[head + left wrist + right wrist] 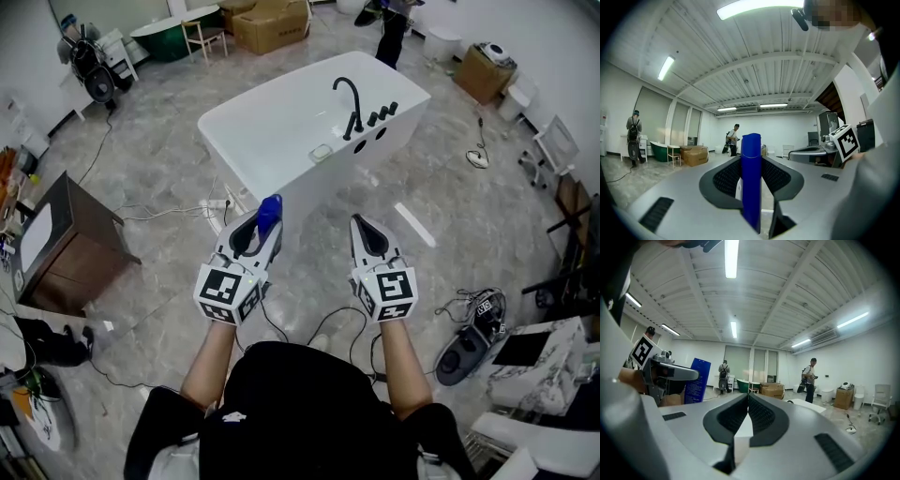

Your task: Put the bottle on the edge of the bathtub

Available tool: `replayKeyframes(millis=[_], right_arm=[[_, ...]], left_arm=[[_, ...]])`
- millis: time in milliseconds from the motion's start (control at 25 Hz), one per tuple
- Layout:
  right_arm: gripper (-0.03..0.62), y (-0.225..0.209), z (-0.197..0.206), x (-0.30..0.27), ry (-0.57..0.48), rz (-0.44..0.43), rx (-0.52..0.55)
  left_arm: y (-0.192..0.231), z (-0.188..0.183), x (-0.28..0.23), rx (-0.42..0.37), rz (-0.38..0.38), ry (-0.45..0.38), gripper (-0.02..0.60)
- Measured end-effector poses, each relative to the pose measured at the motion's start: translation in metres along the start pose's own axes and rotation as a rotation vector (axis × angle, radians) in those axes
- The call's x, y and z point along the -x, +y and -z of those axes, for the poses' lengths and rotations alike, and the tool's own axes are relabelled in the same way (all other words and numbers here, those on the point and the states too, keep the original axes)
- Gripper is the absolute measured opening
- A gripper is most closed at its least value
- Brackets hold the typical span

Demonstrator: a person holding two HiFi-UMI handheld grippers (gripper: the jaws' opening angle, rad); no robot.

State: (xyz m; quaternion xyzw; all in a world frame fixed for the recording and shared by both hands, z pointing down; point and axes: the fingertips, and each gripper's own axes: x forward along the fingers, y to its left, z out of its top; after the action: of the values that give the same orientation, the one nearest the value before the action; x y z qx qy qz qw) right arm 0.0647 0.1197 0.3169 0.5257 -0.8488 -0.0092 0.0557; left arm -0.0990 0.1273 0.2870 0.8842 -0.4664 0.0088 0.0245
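Note:
A flat blue bottle point(751, 180) stands between the jaws of my left gripper point(257, 228), which is shut on it; its top sticks out past the jaw tips point(270, 211). From the right gripper view the same bottle point(696, 380) shows at the left, held upright. My right gripper point(368, 234) is shut with nothing between its jaws point(747, 401). The white bathtub point(281, 131) with a black faucet point(351, 103) stands on the floor ahead of both grippers, some way off.
A brown cabinet point(66, 246) stands to the left. Cables point(178, 211) run across the grey floor near the tub. A black device point(464, 349) lies at the right. Cardboard boxes point(272, 23), a green tub point(169, 39) and a person point(392, 28) are at the back.

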Motion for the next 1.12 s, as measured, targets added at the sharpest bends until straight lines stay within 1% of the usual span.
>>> replayKeyframes(millis=[360, 480, 640, 840, 1120], right_arm=[[0.021, -0.033, 0.025, 0.025, 0.010, -0.027, -0.023], [0.023, -0.040, 0.030, 0.030, 0.015, -0.034, -0.037], [0.023, -0.046, 0.028, 0.031, 0.008, -0.046, -0.021], [0.022, -0.063, 0.026, 0.027, 0.002, -0.040, -0.024], [0.023, -0.084, 0.030, 0.001, 0.005, -0.029, -0.032]], left_arm=[[-0.046, 0.017, -0.011, 0.002, -0.023, 0.009, 0.150], [-0.055, 0.018, -0.012, 0.016, -0.026, 0.010, 0.150], [-0.056, 0.012, -0.018, 0.039, -0.045, -0.004, 0.150], [-0.059, 0.009, -0.034, 0.024, -0.044, 0.003, 0.150], [-0.046, 0.007, -0.066, -0.006, -0.039, 0.003, 0.150]])
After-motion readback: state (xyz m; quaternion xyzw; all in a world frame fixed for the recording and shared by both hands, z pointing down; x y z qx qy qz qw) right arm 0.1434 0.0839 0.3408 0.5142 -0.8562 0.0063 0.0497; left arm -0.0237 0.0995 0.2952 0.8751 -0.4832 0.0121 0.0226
